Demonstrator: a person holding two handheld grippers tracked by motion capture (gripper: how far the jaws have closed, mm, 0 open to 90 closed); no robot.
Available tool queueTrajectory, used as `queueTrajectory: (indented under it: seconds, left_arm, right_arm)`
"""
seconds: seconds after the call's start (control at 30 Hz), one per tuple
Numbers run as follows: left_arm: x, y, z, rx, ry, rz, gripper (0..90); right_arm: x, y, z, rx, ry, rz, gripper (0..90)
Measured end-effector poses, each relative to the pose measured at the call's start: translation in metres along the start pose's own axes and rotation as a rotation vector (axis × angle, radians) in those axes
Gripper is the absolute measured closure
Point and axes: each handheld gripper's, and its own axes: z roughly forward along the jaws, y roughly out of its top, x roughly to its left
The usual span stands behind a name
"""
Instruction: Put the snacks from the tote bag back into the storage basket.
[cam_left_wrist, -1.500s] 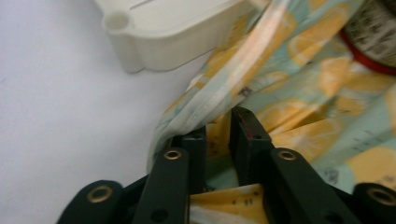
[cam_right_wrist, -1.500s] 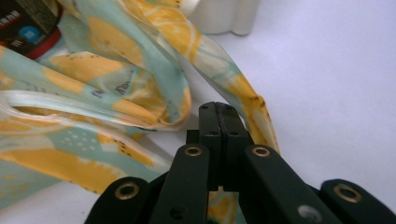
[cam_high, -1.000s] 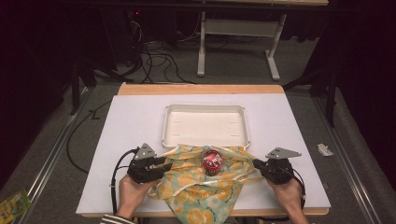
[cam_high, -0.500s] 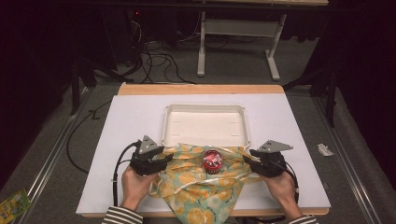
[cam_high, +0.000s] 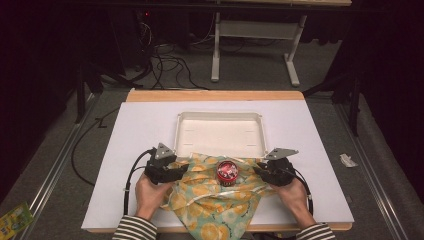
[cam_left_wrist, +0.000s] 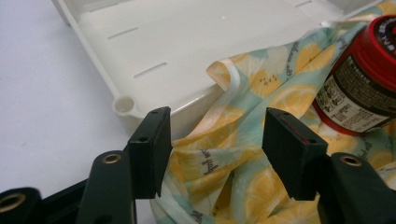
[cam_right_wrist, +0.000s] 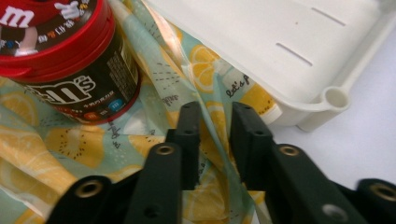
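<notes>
Item: thin lemon-print cotton cloth, yellow on pale green (cam_high: 215, 200), spread low centre of the high view on the white tabletop (cam_high: 130, 140); its far edge lies against the near rim of the shallow white plastic tray (cam_high: 220, 116)

Item: round red-lidded candy jar with dark label (cam_high: 228, 172), upright on the cloth's middle, likely set there to be wrapped or carried

Your left claw (cam_left_wrist: 212, 149), lower left of the cloth: jaws have just been opening and stand well apart over a raised fold of hem, pads clear of the fabric, so that side lies slack

Your right claw (cam_right_wrist: 215, 140), lower right of the cloth: jaws have just been closing and stand narrow with a ridge of cloth between them; whether the pads bite it you cannot tell

Judgement: you hold opposite edges so the jar stays centred when the cloth lifts
</notes>
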Motion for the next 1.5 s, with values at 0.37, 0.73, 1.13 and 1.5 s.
queueTrajectory:
  seconds: [0.37, 0.73, 1.13, 1.5]
  left_arm:
    - [0.0, -0.011, 0.017, 0.083, -0.007, 0.004, 52.0]
    - [0.0, -0.018, 0.025, 0.156, 0.039, 0.03, 69.6]
    - [0.0, -0.023, 0.021, 0.167, 0.094, 0.076, 90.0]
    - [-0.002, -0.017, -0.008, 0.044, 0.023, -0.002, 70.1]
  right_arm:
    - [0.002, -0.001, 0.007, 0.029, -0.002, -0.029, 90.0]
    - [-0.001, -0.01, 0.014, 0.044, -0.01, 0.003, 90.0]
    - [-0.005, -0.018, 0.019, 0.056, -0.049, 0.015, 90.0]
    - [0.001, -0.016, 0.019, 0.066, -0.064, -0.012, 90.0]
